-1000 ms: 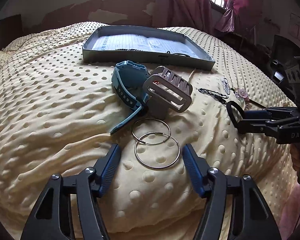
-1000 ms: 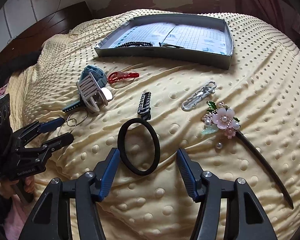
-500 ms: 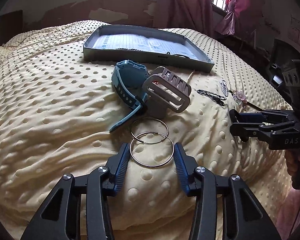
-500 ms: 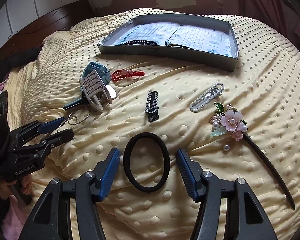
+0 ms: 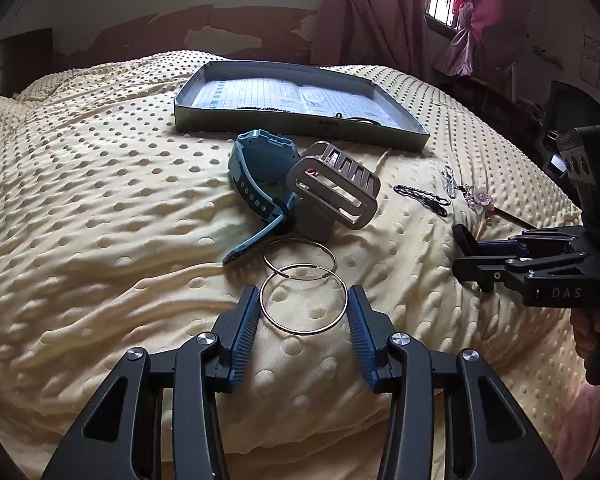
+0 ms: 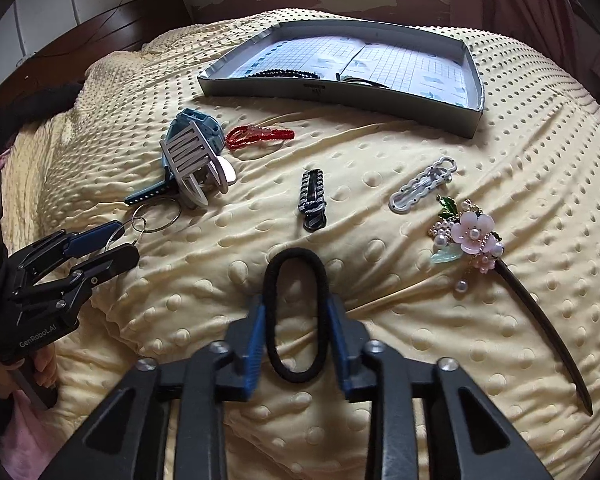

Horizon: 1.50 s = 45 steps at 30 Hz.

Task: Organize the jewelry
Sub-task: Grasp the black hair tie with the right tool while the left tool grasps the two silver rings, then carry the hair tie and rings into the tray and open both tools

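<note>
Black hand-held gripper (image 6: 116, 244) marked "GenRobot.AI"; other (image 5: 466, 258) "DAS"

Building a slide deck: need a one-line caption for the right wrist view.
Right hand-held gripper squeezes a black hair tie on the yellow blanket, tray behind.

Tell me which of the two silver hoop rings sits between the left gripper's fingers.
The nearer, larger-looking hoop, flanked by the left gripper; the other hoop lies beyond it, by the blue watch.
</note>
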Each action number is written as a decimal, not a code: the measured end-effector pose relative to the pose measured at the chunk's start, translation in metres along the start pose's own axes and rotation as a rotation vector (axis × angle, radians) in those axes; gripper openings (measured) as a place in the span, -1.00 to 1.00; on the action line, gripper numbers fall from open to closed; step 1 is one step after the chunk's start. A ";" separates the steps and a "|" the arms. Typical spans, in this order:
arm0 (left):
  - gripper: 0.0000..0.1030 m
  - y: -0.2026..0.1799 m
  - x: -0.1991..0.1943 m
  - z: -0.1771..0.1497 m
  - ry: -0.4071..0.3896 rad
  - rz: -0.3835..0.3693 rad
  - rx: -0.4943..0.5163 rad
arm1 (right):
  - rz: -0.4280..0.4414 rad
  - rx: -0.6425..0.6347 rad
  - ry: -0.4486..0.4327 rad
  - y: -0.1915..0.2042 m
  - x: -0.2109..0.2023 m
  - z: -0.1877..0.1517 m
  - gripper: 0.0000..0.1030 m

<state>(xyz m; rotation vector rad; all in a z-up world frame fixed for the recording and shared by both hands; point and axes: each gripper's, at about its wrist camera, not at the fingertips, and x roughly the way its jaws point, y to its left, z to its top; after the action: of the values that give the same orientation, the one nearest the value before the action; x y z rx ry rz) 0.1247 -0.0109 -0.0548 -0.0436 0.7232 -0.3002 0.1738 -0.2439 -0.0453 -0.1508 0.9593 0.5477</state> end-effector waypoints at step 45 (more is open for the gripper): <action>-0.25 -0.053 -0.059 0.152 -0.136 -0.024 0.047 | 0.068 0.197 -0.457 -0.039 -0.101 0.074 -0.84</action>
<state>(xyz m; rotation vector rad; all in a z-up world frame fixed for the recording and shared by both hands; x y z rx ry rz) 0.1689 -0.0544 0.1050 -0.0279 0.5810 -0.3338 0.2019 -0.2885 0.0745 0.1798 0.5682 0.5170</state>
